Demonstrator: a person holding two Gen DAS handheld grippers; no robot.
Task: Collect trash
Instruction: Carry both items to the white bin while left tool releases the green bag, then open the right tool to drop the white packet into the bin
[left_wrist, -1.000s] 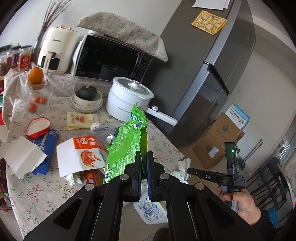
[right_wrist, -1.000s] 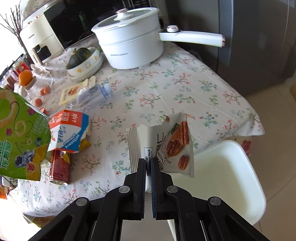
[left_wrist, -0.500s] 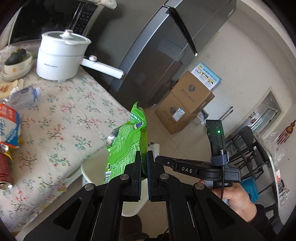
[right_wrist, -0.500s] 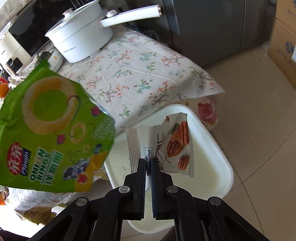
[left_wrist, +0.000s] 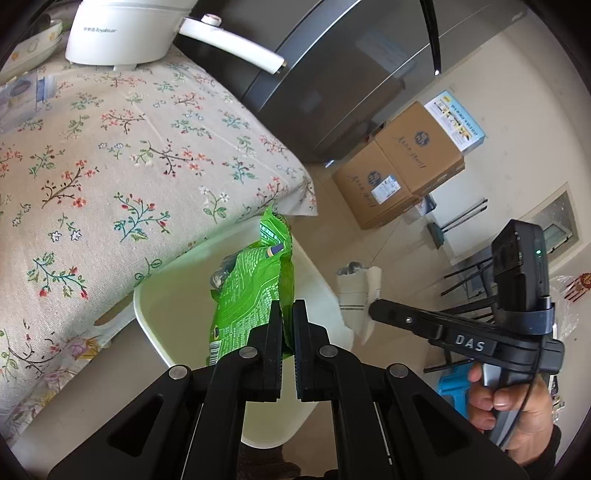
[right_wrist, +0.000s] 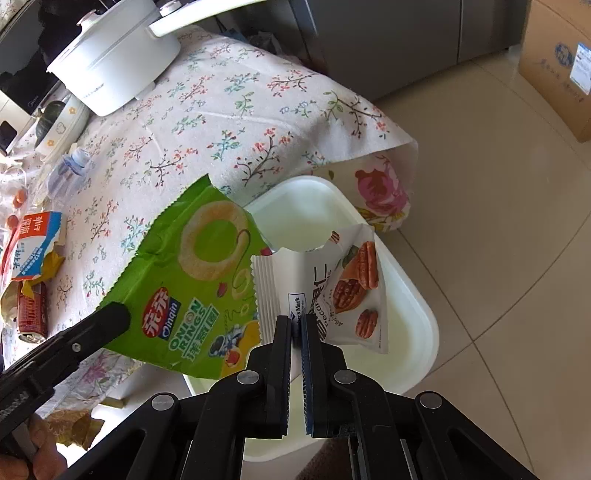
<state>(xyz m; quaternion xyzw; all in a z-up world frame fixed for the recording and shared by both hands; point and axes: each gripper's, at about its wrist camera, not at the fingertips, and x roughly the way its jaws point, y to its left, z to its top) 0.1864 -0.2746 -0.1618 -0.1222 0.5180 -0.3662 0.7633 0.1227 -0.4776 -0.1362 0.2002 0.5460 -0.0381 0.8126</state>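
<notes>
Pinching green onion-ring bag (left_wrist: 255, 295) in left fingers (left_wrist: 275, 325), pecan packet (right_wrist: 332, 288) in right fingers (right_wrist: 283, 328), over white bin (right_wrist: 417, 314)

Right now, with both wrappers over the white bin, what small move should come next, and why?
Probably open both tools and let go. The left tool is shut on the green onion ring bag, the right tool on the white pecan wrapper, and both hang over the open white bin beside the table, so they should drop inside.

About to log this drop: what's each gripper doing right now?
Left gripper: shut on the green onion rings bag.
Right gripper: shut on the white pecan packet.
</notes>
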